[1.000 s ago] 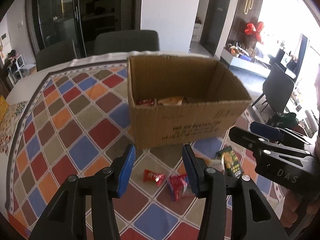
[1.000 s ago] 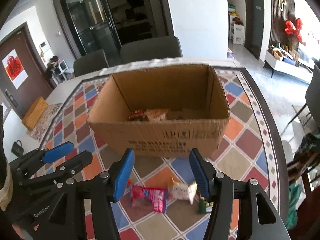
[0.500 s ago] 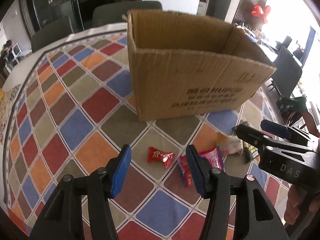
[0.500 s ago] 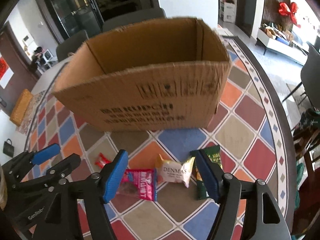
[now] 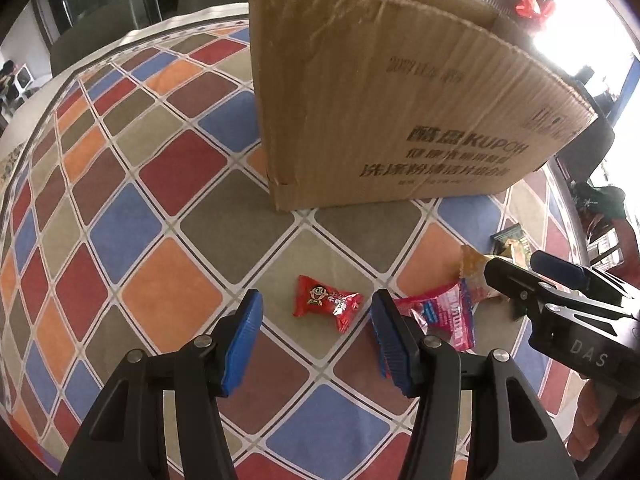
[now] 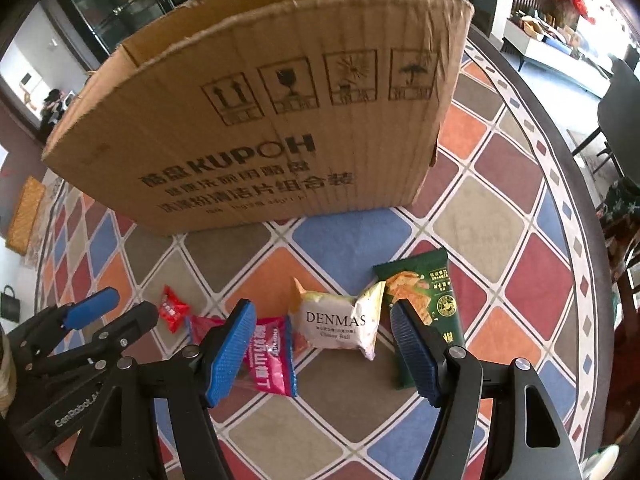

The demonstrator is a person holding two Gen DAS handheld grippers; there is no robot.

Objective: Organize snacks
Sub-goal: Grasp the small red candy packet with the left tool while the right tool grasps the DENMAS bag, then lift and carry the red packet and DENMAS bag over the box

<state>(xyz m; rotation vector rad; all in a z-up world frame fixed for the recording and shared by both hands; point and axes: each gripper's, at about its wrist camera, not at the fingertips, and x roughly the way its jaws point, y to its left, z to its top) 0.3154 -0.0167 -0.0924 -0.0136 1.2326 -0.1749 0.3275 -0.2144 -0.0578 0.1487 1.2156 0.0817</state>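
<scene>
Candy [image 5: 326, 307] lies between left gripper's [image 5: 316, 326] spread jaws.

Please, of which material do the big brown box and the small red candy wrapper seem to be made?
Big brown box: corrugated cardboard, matte, judging by its fluted ridges and ragged top edge. Small red candy wrapper: probably thin plastic film, glossy, given its highlights and crimped ends.

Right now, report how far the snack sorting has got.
Done: cannot be judged, since the cardboard box hides its inside from both views. In hand: nothing; the left gripper is open around the red candy, the right gripper open around the DENMAS pack. Left: those two, the pink packet and the green packet, all on the tablecloth.
</scene>
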